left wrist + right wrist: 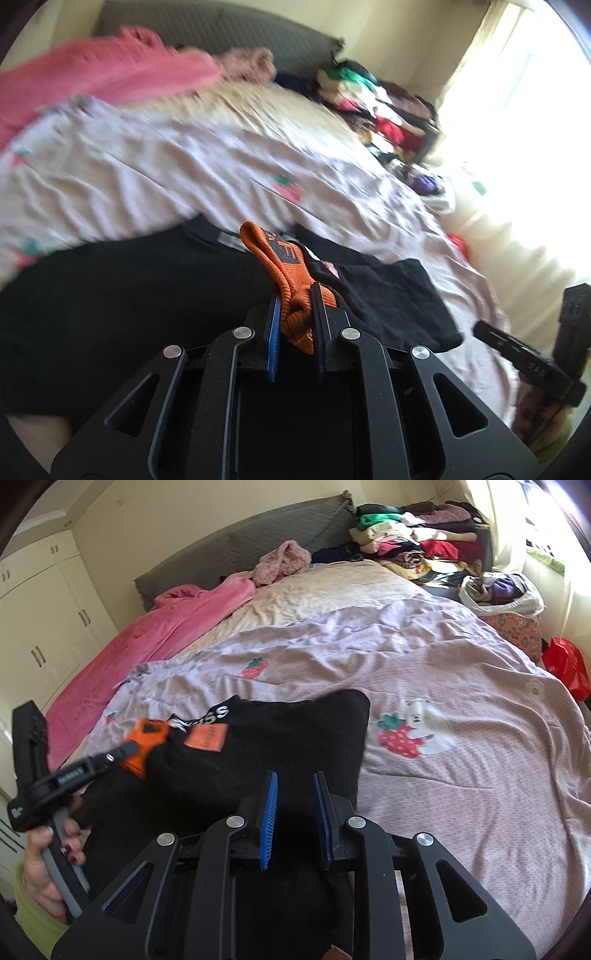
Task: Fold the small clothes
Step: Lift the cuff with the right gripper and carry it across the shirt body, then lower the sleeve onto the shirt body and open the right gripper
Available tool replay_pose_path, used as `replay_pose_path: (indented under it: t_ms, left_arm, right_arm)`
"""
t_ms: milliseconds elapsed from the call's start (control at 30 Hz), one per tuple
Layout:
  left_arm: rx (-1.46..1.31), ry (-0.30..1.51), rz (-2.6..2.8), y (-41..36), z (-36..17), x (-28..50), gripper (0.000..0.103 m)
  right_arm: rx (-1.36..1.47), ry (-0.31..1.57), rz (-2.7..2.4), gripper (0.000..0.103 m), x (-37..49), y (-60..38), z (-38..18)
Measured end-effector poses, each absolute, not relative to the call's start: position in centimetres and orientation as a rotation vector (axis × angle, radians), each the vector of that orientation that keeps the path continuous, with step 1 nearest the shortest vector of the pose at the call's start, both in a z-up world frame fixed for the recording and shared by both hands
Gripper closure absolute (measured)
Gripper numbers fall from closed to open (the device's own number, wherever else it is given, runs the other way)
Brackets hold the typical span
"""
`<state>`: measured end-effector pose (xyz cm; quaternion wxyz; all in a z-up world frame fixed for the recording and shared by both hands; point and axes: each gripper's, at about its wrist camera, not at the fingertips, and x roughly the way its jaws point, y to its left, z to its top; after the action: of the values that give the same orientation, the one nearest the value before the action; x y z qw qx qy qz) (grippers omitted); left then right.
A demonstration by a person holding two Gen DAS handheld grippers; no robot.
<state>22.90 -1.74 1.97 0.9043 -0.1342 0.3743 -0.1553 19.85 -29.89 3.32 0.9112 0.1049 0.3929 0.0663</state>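
Observation:
A black garment [280,738] with white lettering and an orange patch lies on the lilac strawberry quilt [461,664]; it also shows in the left wrist view [110,295]. My left gripper [295,295] is shut on the garment's orange cuff [284,258] and holds it above the black cloth. In the right wrist view the left gripper [127,751] shows at the left, with the orange cuff [147,738] in it. My right gripper [295,779] is open and empty, just above the black garment's near part. In the left wrist view the right gripper [480,328] shows at the far right.
A pink blanket [177,627] and a cream sheet [325,587] lie at the bed's far side. A pile of clothes [417,542] sits by the grey headboard [236,550]. A white bag [502,590] and a red bag [569,664] stand right of the bed. White wardrobes [44,609] stand at left.

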Motion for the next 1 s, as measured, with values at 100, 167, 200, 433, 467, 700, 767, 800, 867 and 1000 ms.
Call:
replay_pose_path:
  t_ms: [100, 167, 200, 433, 467, 700, 767, 800, 867, 1000]
  left_arm:
    - [-0.297, 0.767, -0.288, 0.9, 2.3, 22.2, 0.096]
    - [-0.286, 0.770, -0.261, 2.0, 2.1, 21.8, 0.096]
    - [-0.295, 0.775, -0.254, 2.6, 1.7, 21.7, 0.096]
    - [-0.311, 0.841, -0.214, 4.5, 0.1, 21.8, 0.094]
    - [-0.303, 0.844, -0.203, 4.6, 0.0, 21.7, 0.091]
    - [-0.267, 0.783, -0.110, 7.0, 1.5, 20.9, 0.090]
    - [-0.274, 0.792, -0.115, 7.2, 1.4, 21.0, 0.090]
    - [-0.276, 0.801, -0.124, 7.1, 1.2, 21.2, 0.087]
    - [-0.260, 0.823, -0.153, 6.3, 0.7, 21.4, 0.081]
    - [-0.162, 0.848, -0.200, 3.4, -0.3, 21.5, 0.069]
  right_arm:
    - [0.189, 0.820, 0.155, 0.083, 20.4, -28.1, 3.1]
    - [0.184, 0.829, 0.171, 0.083, 20.7, -27.1, 3.0]
    - [0.178, 0.833, 0.180, 0.083, 20.8, -26.6, 2.9]
    - [0.103, 0.851, 0.208, 0.077, 21.6, -23.4, 2.5]
    - [0.094, 0.855, 0.207, 0.077, 21.8, -23.1, 2.4]
    - [0.067, 0.874, 0.202, 0.070, 22.3, -22.1, 1.4]
    - [0.067, 0.877, 0.200, 0.069, 22.5, -22.0, 1.3]
    - [0.067, 0.877, 0.199, 0.068, 22.5, -22.0, 1.3]
    - [0.069, 0.871, 0.192, 0.066, 22.5, -22.0, 1.3]
    - [0.070, 0.865, 0.188, 0.062, 22.7, -22.1, 1.3]
